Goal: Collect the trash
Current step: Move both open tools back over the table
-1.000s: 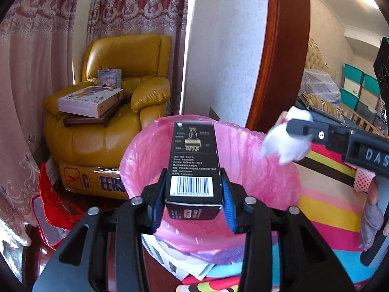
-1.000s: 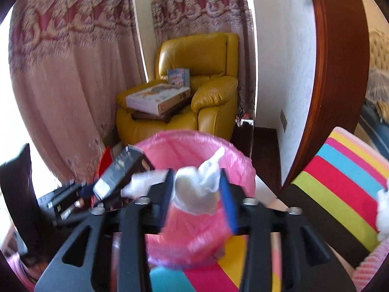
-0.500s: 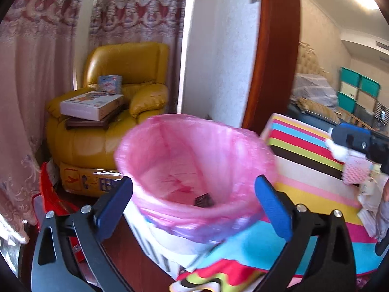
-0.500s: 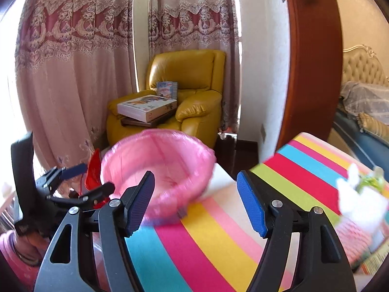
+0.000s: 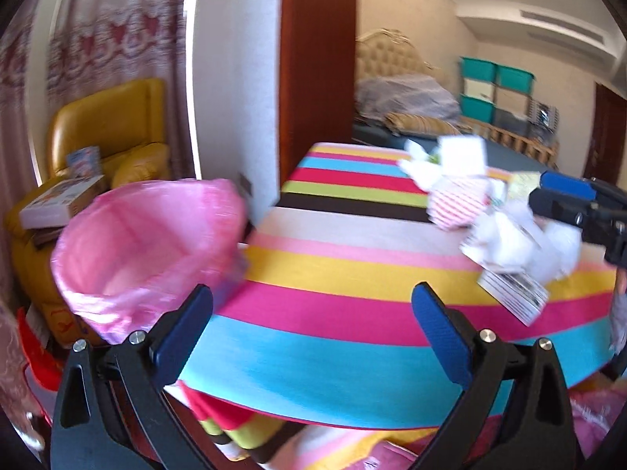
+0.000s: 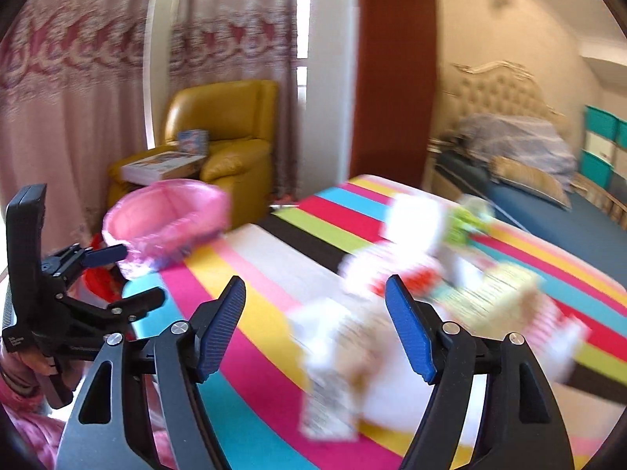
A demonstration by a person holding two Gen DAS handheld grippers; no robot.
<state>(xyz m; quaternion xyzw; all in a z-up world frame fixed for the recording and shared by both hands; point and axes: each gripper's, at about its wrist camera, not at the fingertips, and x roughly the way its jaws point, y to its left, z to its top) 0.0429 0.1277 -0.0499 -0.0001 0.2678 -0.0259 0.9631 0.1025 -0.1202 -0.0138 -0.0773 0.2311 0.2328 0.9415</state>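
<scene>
The heap of trash (image 6: pixel 411 313) on the striped table (image 6: pixel 274 337) is smeared by motion in the right wrist view: white crumpled paper, a red-and-white piece and something green run together, and no single item's outline or print can be told. In the left wrist view the same pile (image 5: pixel 505 231) is softer-edged but also blurred. The right gripper (image 5: pixel 580 211) is cut off by that frame's right edge. The inside of the pink bin bag (image 5: pixel 149 250) is hidden behind its near rim
</scene>
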